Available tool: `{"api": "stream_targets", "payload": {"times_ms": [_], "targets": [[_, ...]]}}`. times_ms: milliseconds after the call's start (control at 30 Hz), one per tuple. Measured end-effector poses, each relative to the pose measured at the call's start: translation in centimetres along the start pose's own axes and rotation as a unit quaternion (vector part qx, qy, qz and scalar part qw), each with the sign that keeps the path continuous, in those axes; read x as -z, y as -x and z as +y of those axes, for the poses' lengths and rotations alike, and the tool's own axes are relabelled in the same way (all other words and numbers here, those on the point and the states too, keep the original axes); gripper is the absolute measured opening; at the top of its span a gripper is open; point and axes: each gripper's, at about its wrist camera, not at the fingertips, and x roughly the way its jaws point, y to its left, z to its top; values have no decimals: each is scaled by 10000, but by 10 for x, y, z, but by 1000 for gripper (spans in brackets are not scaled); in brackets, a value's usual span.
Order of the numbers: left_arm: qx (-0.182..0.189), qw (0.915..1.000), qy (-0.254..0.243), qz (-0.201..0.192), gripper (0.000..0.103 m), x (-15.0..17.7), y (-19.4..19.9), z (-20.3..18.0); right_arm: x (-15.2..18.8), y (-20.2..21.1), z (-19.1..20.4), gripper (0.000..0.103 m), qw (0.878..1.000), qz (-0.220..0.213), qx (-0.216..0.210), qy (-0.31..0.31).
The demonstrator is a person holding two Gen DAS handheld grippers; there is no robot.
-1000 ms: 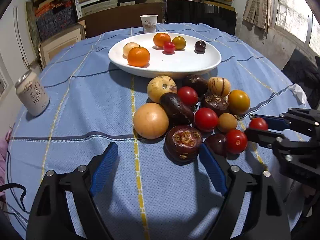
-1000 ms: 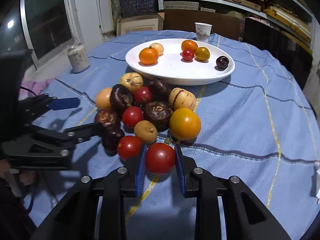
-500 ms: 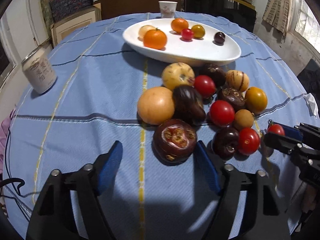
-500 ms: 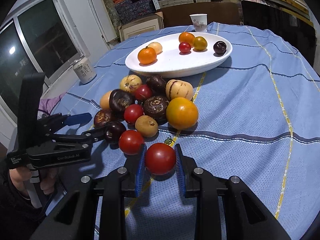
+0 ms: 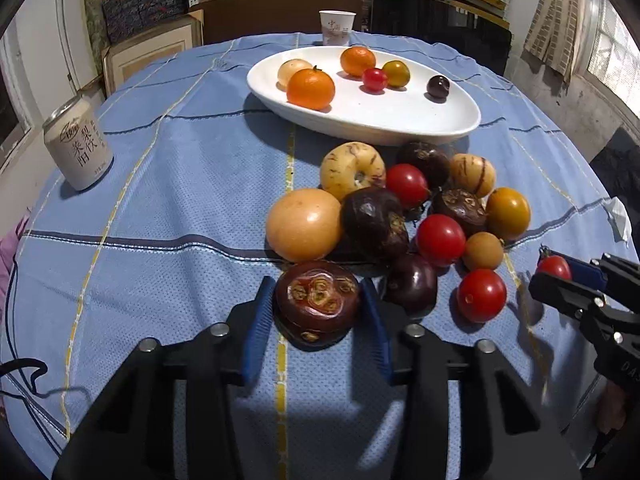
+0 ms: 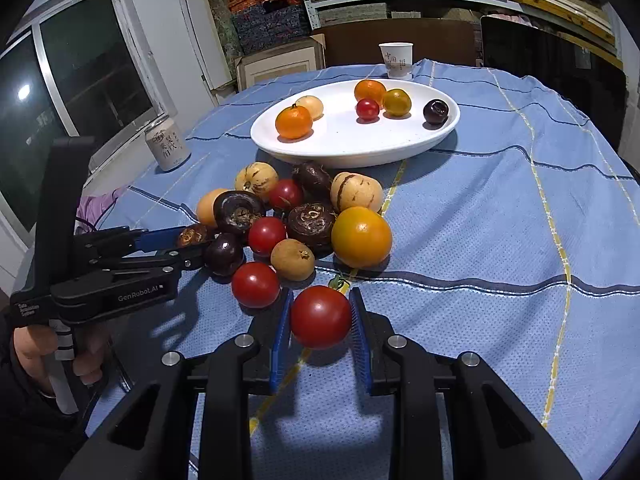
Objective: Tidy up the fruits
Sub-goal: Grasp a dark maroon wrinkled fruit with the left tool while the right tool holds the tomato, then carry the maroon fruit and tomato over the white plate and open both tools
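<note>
At the far left of your surface (image 5: 180,208), which wears a blue striped cloth, a pale drink can (image 5: 78,148) stands upright, well apart from the fruit; your left tongs (image 5: 318,308) sit near the middle, closed to the width of a dark purple fruit with a scarred top (image 5: 318,304), one blue pad on each flank, the fruit resting on the cloth. Just beyond it lies the heap of loose fruit (image 5: 400,216), round orange, dark purple, red and yellow pieces packed touching one another; behind the heap the white oval plate (image 5: 400,124) carries six small fruits, and a paper cup (image 5: 337,27) stands past its far rim. To the right, your right tongs (image 6: 320,320) are closed on a red tomato (image 6: 321,317), both blue pads pressed to its sides; it sits just off the near right edge of the heap, beside another red tomato (image 6: 256,285); whether it is lifted clear of the cloth, you cannot tell from either view.
</note>
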Motion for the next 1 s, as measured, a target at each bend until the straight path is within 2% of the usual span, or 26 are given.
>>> {"api": "stream_targets", "payload": {"times_ms": [233,433,600,867,1000], "targets": [[255,9995,168,-53,42,3,5,7,0,2,2,28,10000,-32,26,59],[370,9982,280,-382,42,6,18,12,1,3,2,28,10000,-52,49,62],[444,9972,397,-444,42,7,20,17,1,3,2,28,9999,-74,81,70],[467,9964,416,-568,42,8,27,19,2,6,2,28,9998,-148,127,47],[495,9967,286,-582,42,10,35,14,4,15,2,28,9994,-315,141,83]]}}
